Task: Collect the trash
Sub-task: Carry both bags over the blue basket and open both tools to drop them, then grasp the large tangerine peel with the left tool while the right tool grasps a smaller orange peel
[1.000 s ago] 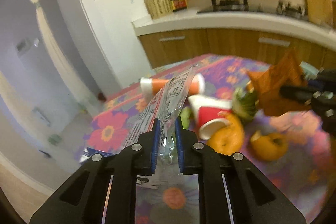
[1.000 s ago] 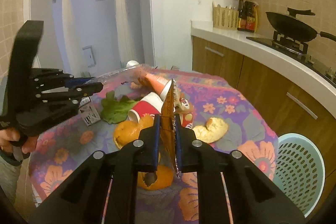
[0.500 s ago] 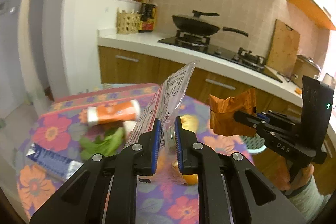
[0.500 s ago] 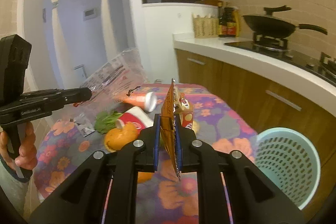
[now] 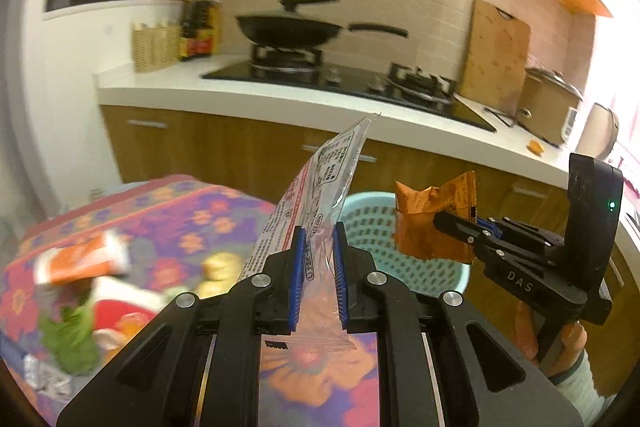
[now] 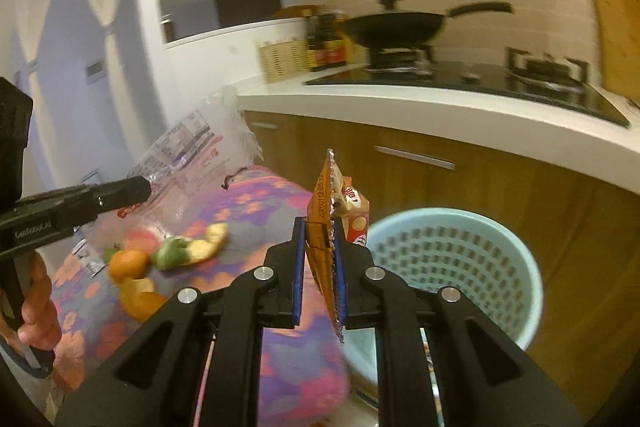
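A clear printed wrapper (image 5: 320, 183) is clamped between the blue pads of the left gripper (image 5: 318, 267), its upper end standing free in the air above the table's far edge. An orange snack packet (image 6: 326, 227) is pinched edge-on in the right gripper (image 6: 319, 267), held up beside the rim of a pale blue basket (image 6: 480, 227). The basket's mouth is seen unobstructed in the right wrist view, with wooden cabinet fronts (image 6: 460, 171) close behind it. In the left wrist view only part of the basket (image 5: 372, 227) is shown; the rest is covered by the wrapper and the packet (image 5: 432, 223). The flowered tablecloth (image 5: 180, 215) is cut off by the gripper bodies below. Cups, greens and what is probably orange peel (image 6: 136, 279) are left on the table, too blurred to be told apart surely. The person's left hand (image 6: 36, 311) is caught only by the right camera.
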{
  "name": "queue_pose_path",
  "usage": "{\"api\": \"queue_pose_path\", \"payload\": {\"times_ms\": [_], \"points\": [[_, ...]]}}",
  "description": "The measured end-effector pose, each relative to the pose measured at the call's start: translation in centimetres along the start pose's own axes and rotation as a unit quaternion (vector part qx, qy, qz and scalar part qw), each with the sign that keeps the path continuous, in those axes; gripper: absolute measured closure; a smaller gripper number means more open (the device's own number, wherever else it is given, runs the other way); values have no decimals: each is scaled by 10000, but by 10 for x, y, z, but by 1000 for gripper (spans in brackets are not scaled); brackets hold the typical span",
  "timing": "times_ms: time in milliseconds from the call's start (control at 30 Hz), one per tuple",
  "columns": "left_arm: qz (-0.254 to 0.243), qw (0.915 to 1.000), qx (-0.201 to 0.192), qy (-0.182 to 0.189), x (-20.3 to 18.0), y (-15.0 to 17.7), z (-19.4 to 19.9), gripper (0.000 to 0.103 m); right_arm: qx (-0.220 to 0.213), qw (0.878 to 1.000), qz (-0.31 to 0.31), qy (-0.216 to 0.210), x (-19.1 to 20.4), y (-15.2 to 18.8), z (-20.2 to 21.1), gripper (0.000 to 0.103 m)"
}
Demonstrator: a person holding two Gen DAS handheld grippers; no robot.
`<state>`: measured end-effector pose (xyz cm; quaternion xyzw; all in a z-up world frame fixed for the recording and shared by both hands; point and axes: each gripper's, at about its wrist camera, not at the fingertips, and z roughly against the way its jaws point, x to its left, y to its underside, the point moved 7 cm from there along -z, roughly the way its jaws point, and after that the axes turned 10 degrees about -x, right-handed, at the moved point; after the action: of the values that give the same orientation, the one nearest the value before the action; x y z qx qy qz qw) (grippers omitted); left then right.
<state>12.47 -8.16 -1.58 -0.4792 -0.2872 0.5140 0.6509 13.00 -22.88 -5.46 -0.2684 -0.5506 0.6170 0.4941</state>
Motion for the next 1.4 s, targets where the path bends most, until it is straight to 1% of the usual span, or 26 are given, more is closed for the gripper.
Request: {"api": "queue_pose_path", "payload": {"times_ms": [167, 300, 367, 400, 467, 500, 600, 700, 833, 900, 933, 967, 1000, 1033, 1133, 1233, 1300, 1400], "points": [[-126, 9989, 369, 250, -40, 11, -46, 91, 107, 9987, -351, 340, -44, 11, -1, 93], [-164, 9970, 651, 378, -59, 20, -75, 91, 265, 9961, -627, 566, -72, 23, -6, 93], [-111, 9962, 763, 412, -63, 24, -87, 91, 399, 9941, -733, 689, -82, 29, -12, 93], [-97, 9957, 838, 396, -66, 27, -97, 90, 540, 9924, -770, 796, -88, 34, -16, 93], [-42, 9947, 963, 351, -67, 31, -108, 90, 838, 9870, -797, 1118, -101, 45, -27, 93], [25, 9935, 1076, 357, -69, 35, -118, 90, 919, 9855, -817, 1166, -104, 50, -30, 93], [-4, 9924, 1181, 332, -74, 41, -131, 89, 1097, 9827, -952, 1151, -113, 61, -37, 93], [-59, 9920, 1223, 294, -80, 45, -139, 88, 1165, 9818, -944, 1166, -116, 65, -40, 93], [-122, 9917, 1243, 292, -87, 48, -145, 88, 1152, 9821, -923, 1170, -118, 62, -41, 92], [-148, 9916, 1250, 293, -89, 49, -148, 86, 1149, 9816, -957, 1187, -120, 63, -38, 90], [-152, 9917, 1243, 283, -90, 49, -150, 83, 1145, 9813, -992, 1189, -121, 63, -38, 90], [-148, 9919, 1234, 260, -90, 49, -151, 71, 1152, 9811, -1013, 1181, -122, 64, -37, 89], [-127, 9920, 1238, 223, -89, 50, -152, 63, 1164, 9809, -1032, 1167, -123, 65, -36, 89], [-108, 9923, 1215, 196, -87, 50, -152, 59, 1172, 9807, -1042, 1165, -124, 66, -35, 89], [-85, 9918, 1272, 133, -82, 52, -152, 59, 1189, 9804, -988, 1220, -126, 67, -34, 89], [-59, 9921, 1252, 116, -77, 52, -146, 59, 1163, 9804, -1061, 1181, -127, 65, -34, 88], [-54, 9926, 1206, 109, -74, 51, -140, 58, 1111, 9807, -1093, 1177, -127, 63, -31, 79], [-31, 9936, 1120, 124, -71, 47, -129, 58, 1044, 9821, -1058, 1159, -124, 61, -26, 76]]}}
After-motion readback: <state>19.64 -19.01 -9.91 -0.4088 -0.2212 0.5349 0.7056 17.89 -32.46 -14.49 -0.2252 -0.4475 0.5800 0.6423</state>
